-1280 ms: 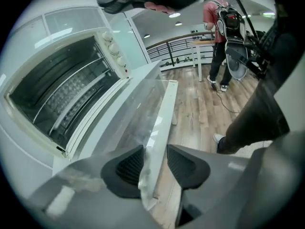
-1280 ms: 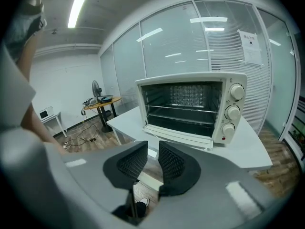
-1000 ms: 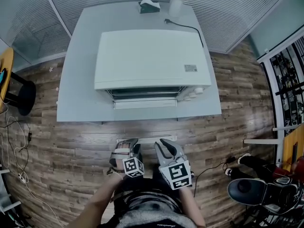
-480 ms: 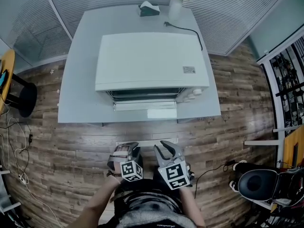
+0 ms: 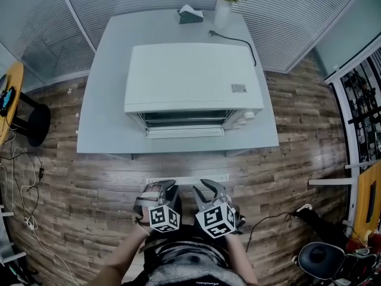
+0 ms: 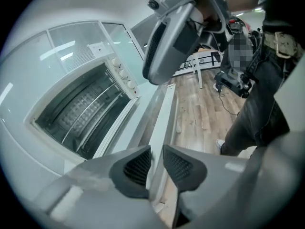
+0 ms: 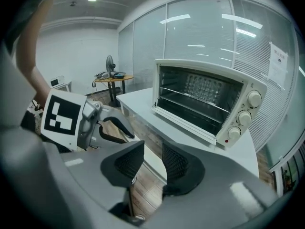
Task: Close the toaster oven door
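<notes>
A glass-walled office with slatted blinds and a wood-plank floor (image 5: 89,183) surrounds a pale grey table (image 5: 101,112). The white toaster oven (image 5: 193,76) sits in the middle of it, facing the person. Its door (image 5: 186,133) is folded down flat, and its front lip reaches toward the table's near edge. The right gripper view shows the wire rack (image 7: 200,97) inside and the knobs (image 7: 245,116) on the panel beside the opening.

The closing step looks not yet begun. Both tongs are held low, close to the person's body and well apart from the door. The left tongs (image 5: 159,185) have just been narrowing and now stand part-spread with nothing between the pads. The right tongs (image 5: 202,187) have just been widening and are also spread and empty.

The next move probably calls for reaching forward over the table's front edge. One pair of tongs would get under the door's free lip and swing it up until it shuts.

There is open floor between the person and the table. The vase (image 5: 221,2), tissue box (image 5: 190,15) and power cord (image 5: 235,37) all sit behind the oven, clear of the door's swing. The bare table surface on both sides of the oven leaves room to approach.
</notes>
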Action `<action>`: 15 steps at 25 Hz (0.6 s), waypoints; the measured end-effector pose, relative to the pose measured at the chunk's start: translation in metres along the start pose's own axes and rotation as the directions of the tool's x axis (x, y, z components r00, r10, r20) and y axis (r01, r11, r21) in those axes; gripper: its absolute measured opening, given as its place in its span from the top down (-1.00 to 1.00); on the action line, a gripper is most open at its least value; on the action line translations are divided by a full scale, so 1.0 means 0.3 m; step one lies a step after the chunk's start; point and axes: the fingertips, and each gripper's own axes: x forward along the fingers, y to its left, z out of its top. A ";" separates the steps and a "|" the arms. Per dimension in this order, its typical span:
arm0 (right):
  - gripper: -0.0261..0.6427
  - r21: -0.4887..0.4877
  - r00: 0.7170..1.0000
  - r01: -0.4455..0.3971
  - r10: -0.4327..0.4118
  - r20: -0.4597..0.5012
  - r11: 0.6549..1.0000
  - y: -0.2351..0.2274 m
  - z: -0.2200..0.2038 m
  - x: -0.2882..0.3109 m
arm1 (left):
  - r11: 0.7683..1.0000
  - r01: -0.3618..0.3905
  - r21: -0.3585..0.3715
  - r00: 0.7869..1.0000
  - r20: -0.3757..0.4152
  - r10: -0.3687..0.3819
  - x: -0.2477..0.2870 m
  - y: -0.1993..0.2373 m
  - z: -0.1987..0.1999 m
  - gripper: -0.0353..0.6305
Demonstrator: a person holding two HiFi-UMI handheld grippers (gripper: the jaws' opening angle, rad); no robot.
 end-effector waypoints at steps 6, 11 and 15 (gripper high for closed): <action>0.55 -0.126 0.999 0.024 -0.029 -0.037 0.992 0.007 -0.005 0.012 | 0.999 -0.032 -0.015 0.999 0.032 0.032 -0.068 0.057 0.051 0.65; 0.55 -0.260 0.992 0.073 -0.097 -0.081 0.963 -0.021 -0.004 0.022 | 0.998 -0.063 -0.028 0.996 0.065 0.065 -0.124 0.119 0.097 0.67; 0.58 -0.302 0.987 0.101 -0.133 -0.088 0.948 -0.047 0.006 0.029 | 0.996 -0.078 -0.044 0.993 0.086 0.081 -0.149 0.159 0.120 0.67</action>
